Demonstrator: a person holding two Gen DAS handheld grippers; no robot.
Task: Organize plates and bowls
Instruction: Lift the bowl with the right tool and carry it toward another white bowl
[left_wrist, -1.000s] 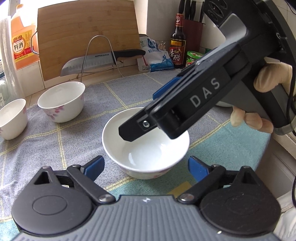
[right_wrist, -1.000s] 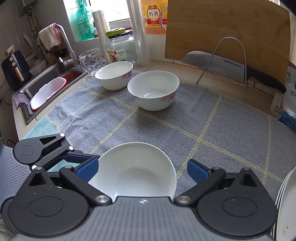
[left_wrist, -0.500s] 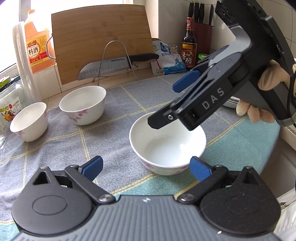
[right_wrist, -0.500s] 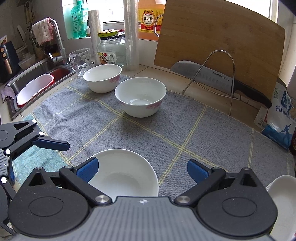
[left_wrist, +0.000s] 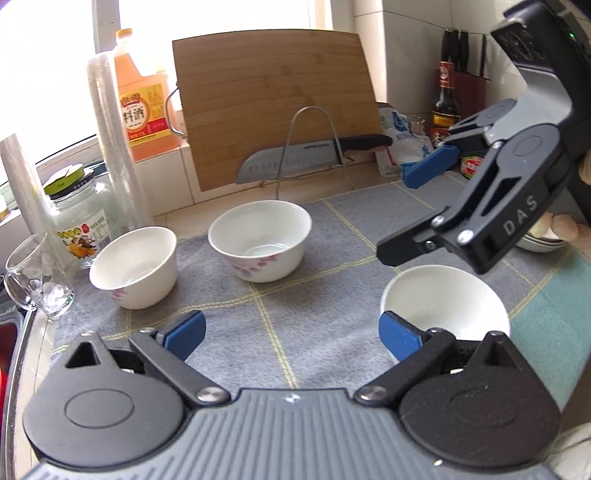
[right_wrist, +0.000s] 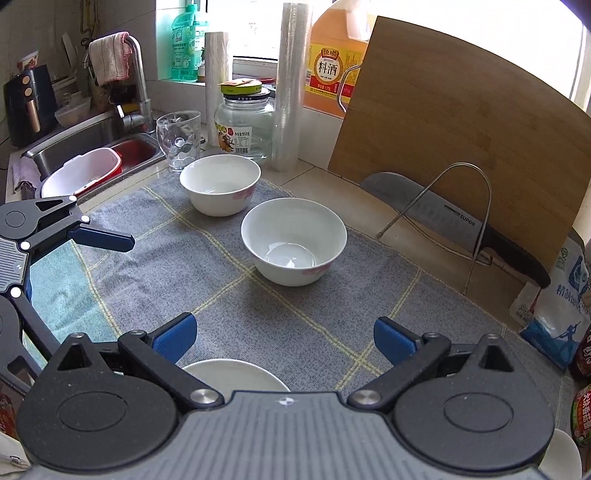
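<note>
I am working between grabs: the near bowl (left_wrist: 443, 306) is sitting free on the cloth (left_wrist: 332, 266), under my right gripper (left_wrist: 406, 214) and just past the left gripper (left_wrist: 291, 332), whose jaws have just been spreading with nothing between them. The right one (right_wrist: 284, 334) is also standing released and empty. The mid bowl (right_wrist: 293, 245) and far bowl (right_wrist: 220, 183) are waiting apart toward the sink (right_wrist: 92, 136), with plates (left_wrist: 541, 242) at the right edge. I am judging the next move as reaching to the mid bowl, straddling its rim and clenching before nesting it
</note>
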